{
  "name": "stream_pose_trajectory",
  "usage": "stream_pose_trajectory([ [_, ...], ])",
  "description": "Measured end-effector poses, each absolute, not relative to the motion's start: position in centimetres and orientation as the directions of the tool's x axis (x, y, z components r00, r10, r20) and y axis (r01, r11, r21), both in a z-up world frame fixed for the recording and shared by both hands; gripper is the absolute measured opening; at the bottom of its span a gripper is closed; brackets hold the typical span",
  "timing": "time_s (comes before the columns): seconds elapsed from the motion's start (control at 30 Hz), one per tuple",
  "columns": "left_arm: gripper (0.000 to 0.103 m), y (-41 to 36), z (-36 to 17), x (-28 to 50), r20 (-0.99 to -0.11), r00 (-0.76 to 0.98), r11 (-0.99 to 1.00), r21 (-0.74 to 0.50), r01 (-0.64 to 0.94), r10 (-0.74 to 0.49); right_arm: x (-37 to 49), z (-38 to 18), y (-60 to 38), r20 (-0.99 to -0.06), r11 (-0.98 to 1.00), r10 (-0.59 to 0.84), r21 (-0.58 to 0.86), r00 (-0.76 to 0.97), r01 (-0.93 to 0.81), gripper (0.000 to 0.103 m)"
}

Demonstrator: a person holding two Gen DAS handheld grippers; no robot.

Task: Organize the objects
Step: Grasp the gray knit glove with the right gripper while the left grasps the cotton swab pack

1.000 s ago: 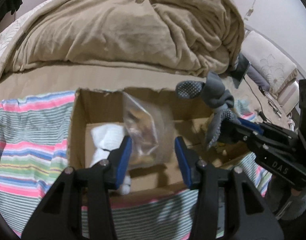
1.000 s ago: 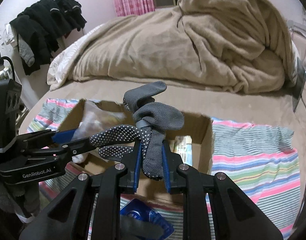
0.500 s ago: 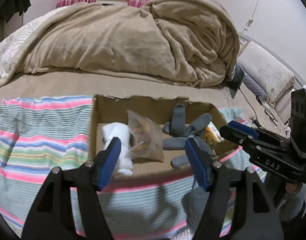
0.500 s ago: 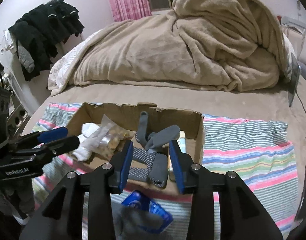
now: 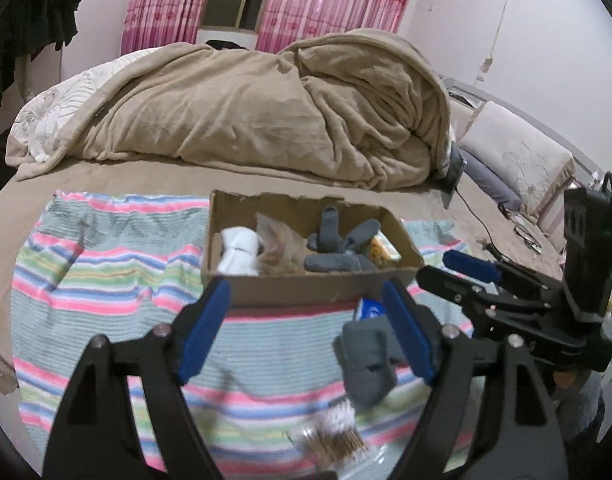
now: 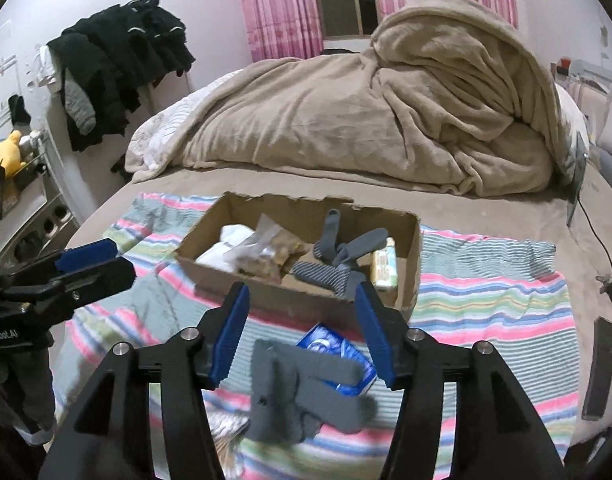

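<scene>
A cardboard box (image 5: 302, 290) (image 6: 266, 292) stands on a striped blanket (image 5: 94, 272). It holds a white roll (image 5: 240, 250), a clear bag of snacks (image 5: 276, 244), a grey dotted glove (image 5: 337, 246) (image 6: 333, 258) and a yellow packet (image 6: 383, 266). A second grey glove (image 5: 365, 360) (image 6: 302, 388) lies on the blanket in front of the box, next to a blue packet (image 6: 341, 354). My left gripper (image 5: 306, 332) is open and empty, back from the box. My right gripper (image 6: 302, 330) is open and empty above the second glove.
A bag of cotton swabs (image 5: 329, 436) lies near the blanket's front edge. A heaped beige duvet (image 5: 266, 108) fills the bed behind the box. A black remote (image 6: 599, 368) lies at the right. Dark clothes (image 6: 118, 76) hang at the left.
My left gripper let go of the snack bag and my right gripper let go of the grey glove, both now in the box. Both grippers opened and pulled back toward me.
</scene>
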State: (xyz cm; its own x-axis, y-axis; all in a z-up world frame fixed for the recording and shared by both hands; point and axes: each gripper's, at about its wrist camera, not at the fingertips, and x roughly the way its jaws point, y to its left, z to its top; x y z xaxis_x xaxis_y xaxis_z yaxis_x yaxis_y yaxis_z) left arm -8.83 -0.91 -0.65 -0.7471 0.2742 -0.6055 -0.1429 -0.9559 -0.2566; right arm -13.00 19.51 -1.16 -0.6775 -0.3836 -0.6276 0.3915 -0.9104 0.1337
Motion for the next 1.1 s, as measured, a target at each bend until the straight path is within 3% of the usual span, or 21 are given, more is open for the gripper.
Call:
stream_pose_trajectory([
  [0.47,0.08,-1.2,-1.9,-4.3,-0.613,-0.744,-0.955,-0.273,-0.117,0.266,-10.2,-3.6,19.0,-0.662,-0.906,-0.383,0.132,-0.644,0.403,0.058],
  [1.1,0.08,1.4,-10.5,-4.5,-0.761,-0.581,-0.954,-0.279,-0.11,0.289,-12.8,-10.0,17.4,-0.76,-0.88,-0.401,0.163,-0.511,0.447,0.058],
])
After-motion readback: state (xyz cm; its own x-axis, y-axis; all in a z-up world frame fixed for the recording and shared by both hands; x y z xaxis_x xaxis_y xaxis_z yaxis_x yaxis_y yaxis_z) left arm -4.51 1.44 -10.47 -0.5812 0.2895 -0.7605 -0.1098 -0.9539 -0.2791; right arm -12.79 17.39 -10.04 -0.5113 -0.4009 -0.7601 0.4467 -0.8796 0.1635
